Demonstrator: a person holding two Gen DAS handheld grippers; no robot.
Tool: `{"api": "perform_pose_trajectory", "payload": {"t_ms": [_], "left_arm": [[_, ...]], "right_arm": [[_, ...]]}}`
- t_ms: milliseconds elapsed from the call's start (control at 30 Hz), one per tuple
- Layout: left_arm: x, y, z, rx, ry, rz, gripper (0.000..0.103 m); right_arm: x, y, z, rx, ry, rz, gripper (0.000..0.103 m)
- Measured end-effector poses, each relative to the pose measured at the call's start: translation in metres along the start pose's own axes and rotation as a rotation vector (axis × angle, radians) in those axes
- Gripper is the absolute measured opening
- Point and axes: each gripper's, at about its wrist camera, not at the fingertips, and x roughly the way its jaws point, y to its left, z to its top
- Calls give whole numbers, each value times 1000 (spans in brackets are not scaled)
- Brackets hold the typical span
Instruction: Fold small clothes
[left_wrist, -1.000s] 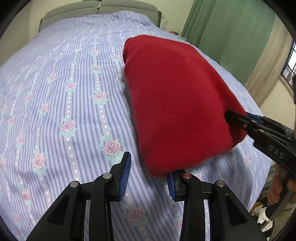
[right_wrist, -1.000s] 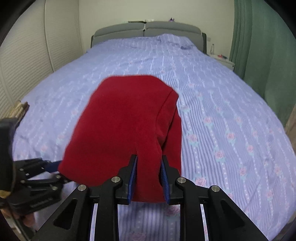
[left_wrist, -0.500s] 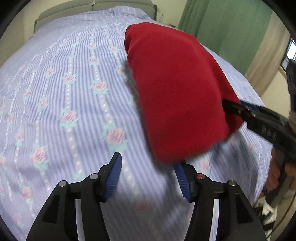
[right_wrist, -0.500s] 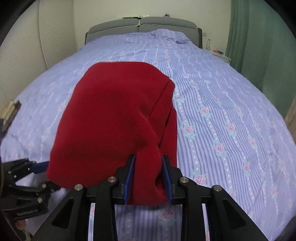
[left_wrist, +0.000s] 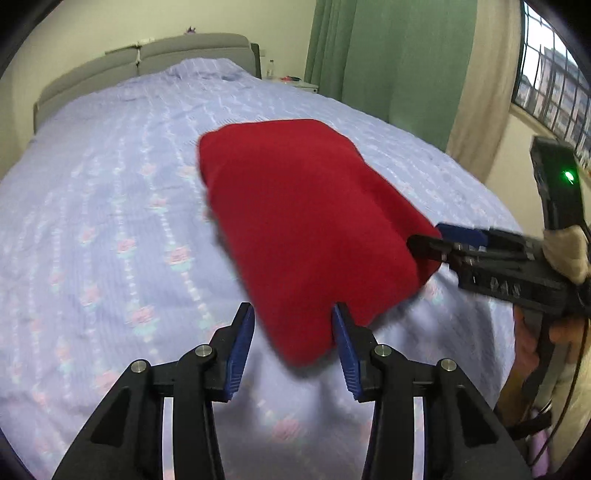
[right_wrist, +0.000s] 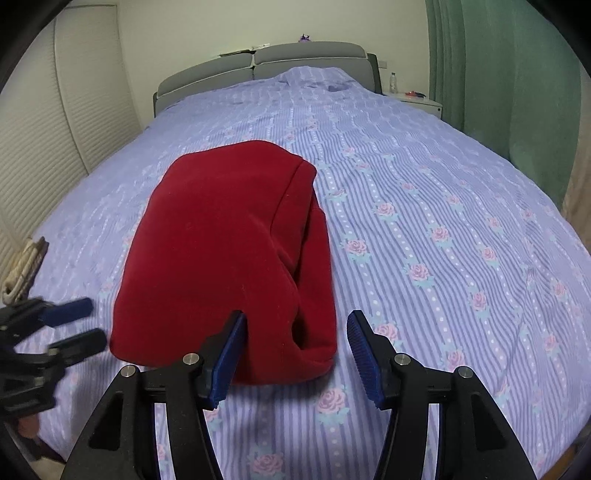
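Observation:
A red folded garment lies in a thick bundle on the striped floral bedsheet. In the left wrist view my left gripper frames the bundle's near corner while its jaws are closing. The right wrist view shows this gripper just left of the red garment, its fingers apart and clear of the cloth. My right gripper stands at the near right corner with its jaws opening. Its left pad is against the cloth and its right pad is off it. From the left, the right gripper sits at that corner.
The bed runs back to a grey headboard. Green curtains hang along the right side, with a white nightstand beside them. A person's hand holds the right gripper's handle past the bed's edge.
My right gripper's jaws have spread and let go of the garment's near edge, which now rests on the sheet. The left gripper has risen and its jaws have narrowed again.

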Motion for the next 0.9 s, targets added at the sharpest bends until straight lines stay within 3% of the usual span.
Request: {"api": "perform_pose_trajectory", "payload": {"t_ms": [67,200,367,467,567,767,800,833,900], "left_arm": [[18,-5,10,3,13,-8,44],[15,-10,8,-7,24,-15,45],[24,-6,8,-32,47,-40,46],[27,-7,10,-21,65,-32,46],[33,-8,15,-23,114,-16,46],[36,-3,16,-34,137,-38,47],[36,-3,15,-35,137,-38,47],[36,-2,15,-39,136,-40,47],[37,-3,14,-34,136,-36,47]], "right_arm": [[-1,-1,1,5,1,8,55],[-14,-5,9,22,-44,15,55],[-21,-14,45,75,-121,89,55],[9,-20,71,101,-68,121,54],[43,-20,91,108,10,133,47],[87,-23,104,143,120,191,47],[93,-26,105,160,134,207,41],[94,-27,105,169,134,244,18],[87,-22,105,142,112,253,16]]}}
